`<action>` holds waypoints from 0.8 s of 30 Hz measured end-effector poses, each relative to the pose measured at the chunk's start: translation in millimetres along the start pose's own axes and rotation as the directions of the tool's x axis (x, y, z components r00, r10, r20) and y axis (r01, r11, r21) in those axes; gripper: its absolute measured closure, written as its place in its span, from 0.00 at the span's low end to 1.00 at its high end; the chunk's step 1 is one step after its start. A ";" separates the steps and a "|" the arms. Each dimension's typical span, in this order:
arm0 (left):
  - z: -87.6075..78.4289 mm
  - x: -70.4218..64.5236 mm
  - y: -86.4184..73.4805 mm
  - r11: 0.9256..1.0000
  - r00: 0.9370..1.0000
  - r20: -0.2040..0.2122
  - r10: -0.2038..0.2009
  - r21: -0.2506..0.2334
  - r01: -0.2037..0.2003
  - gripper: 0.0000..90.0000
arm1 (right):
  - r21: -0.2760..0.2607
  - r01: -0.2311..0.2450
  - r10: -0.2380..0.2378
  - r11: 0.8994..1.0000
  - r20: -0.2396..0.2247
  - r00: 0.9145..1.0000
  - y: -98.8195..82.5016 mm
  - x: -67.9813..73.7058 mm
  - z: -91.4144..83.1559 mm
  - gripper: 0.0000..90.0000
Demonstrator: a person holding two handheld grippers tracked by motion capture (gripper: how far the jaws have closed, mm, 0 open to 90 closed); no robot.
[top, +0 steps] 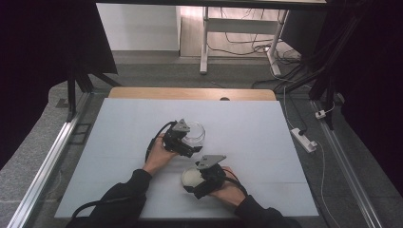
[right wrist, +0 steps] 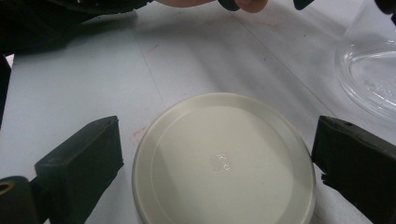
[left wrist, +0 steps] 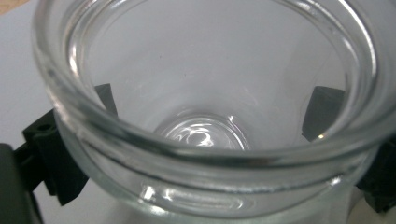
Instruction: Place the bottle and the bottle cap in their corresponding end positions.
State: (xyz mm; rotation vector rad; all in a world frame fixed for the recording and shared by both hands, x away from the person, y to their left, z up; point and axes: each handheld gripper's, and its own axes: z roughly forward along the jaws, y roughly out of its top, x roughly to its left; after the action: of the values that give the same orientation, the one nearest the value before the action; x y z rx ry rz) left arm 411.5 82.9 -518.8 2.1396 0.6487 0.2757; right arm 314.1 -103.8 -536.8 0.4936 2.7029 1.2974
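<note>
Left tongs (top: 189,140) clamp the glass jar (left wrist: 205,140) near the middle of the surface (top: 119,142). Right tongs (right wrist: 215,154) stand wide around the cream lid (right wrist: 224,163); close squarely on its rim, keeping it level for the jar mouth

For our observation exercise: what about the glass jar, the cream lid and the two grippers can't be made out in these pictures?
- Glass jar: base cut off by the left gripper view's bottom edge.
- Cream lid: near rim cut off in the right gripper view; partly hidden by the right gripper in the high view.
- Left gripper: jaw contact blurred through glass.
</note>
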 end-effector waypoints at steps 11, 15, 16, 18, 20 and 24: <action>-9.2 0.4 -0.3 1.000 1.000 0.002 -0.012 -0.010 0.012 0.00 | -0.022 -0.010 0.010 1.000 -0.018 1.000 1.0 -0.2 -3.1 0.00; -13.2 -0.2 -1.7 1.000 1.000 0.003 -0.008 -0.008 0.008 0.00 | -0.030 -0.003 0.003 1.000 -0.024 1.000 1.5 -0.5 -5.8 0.00; -14.3 -0.3 -2.2 1.000 1.000 0.004 -0.006 -0.006 0.006 0.00 | -0.033 -0.004 0.003 0.999 -0.025 1.000 1.6 -1.0 -6.6 0.00; -16.5 -0.4 -3.3 1.000 1.000 0.005 -0.008 -0.007 0.008 0.00 | -0.037 -0.008 0.007 0.999 -0.025 1.000 2.2 -1.6 -8.5 0.00; -19.4 -0.1 -4.4 1.000 1.000 0.004 -0.013 -0.010 0.013 0.00 | -0.042 -0.013 0.012 0.999 -0.026 1.000 2.8 -1.8 -10.4 0.00; -25.3 0.0 -5.7 1.000 1.000 0.008 -0.025 -0.018 0.025 0.00 | -0.050 -0.017 0.016 0.999 -0.029 0.999 3.7 -1.8 -14.3 0.00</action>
State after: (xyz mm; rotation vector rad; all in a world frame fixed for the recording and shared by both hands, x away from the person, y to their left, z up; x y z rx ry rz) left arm 399.0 102.9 -508.0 2.1126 0.6656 0.2586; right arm 313.4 -112.8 -525.0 0.4968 2.6877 1.3829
